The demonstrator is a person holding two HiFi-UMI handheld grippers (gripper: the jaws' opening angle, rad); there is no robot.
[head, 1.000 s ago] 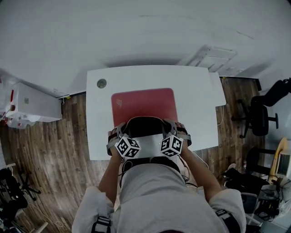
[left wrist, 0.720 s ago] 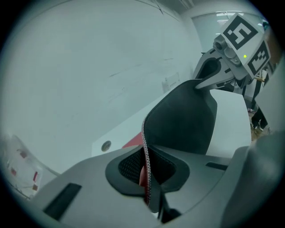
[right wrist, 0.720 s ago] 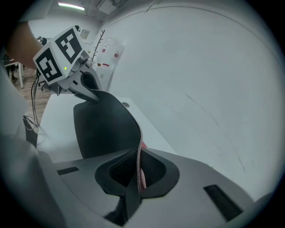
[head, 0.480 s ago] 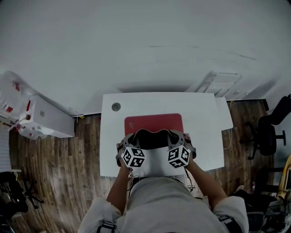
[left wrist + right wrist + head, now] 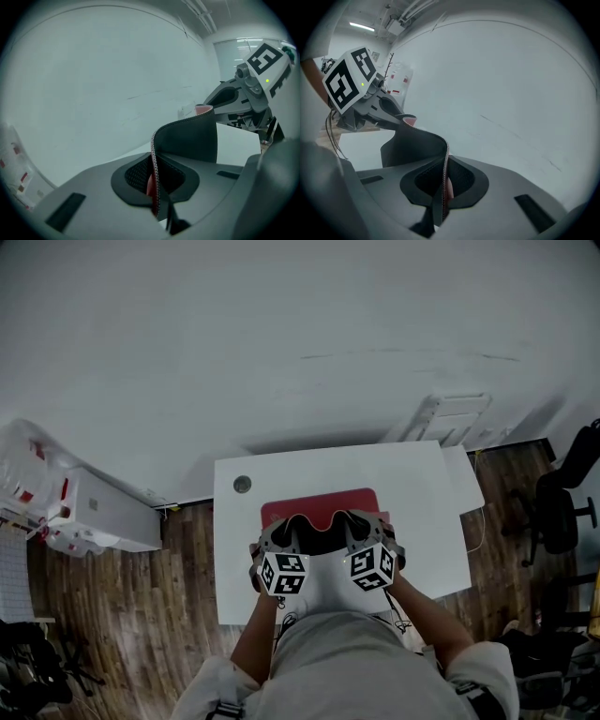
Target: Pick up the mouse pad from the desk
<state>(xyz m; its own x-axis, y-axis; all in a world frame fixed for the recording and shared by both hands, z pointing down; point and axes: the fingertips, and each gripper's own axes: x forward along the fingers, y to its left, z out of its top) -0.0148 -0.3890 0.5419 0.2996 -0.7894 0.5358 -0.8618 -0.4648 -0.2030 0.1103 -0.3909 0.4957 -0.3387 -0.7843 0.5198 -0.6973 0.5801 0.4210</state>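
Observation:
The red mouse pad [image 5: 319,504] has its near edge lifted off the white desk [image 5: 427,531], and its black underside [image 5: 319,538] sags between the two grippers. My left gripper [image 5: 280,538] is shut on the near left part of that edge, my right gripper [image 5: 359,532] on the near right part. In the left gripper view the stitched pad edge [image 5: 154,180] stands clamped between the jaws, and the right gripper's marker cube [image 5: 265,61] shows beyond it. In the right gripper view the pad edge [image 5: 442,185] is pinched the same way, with the left gripper [image 5: 358,101] at the left.
A small round grey disc [image 5: 243,485] sits at the desk's far left corner. A white cabinet [image 5: 108,512] stands left of the desk on the wooden floor. Black office chairs [image 5: 562,498] stand at the right. A white rack [image 5: 441,420] leans by the wall.
Both grippers have risen together with the pad's near edge. More of the pad has come up off the desk, so less red and more black underside shows.

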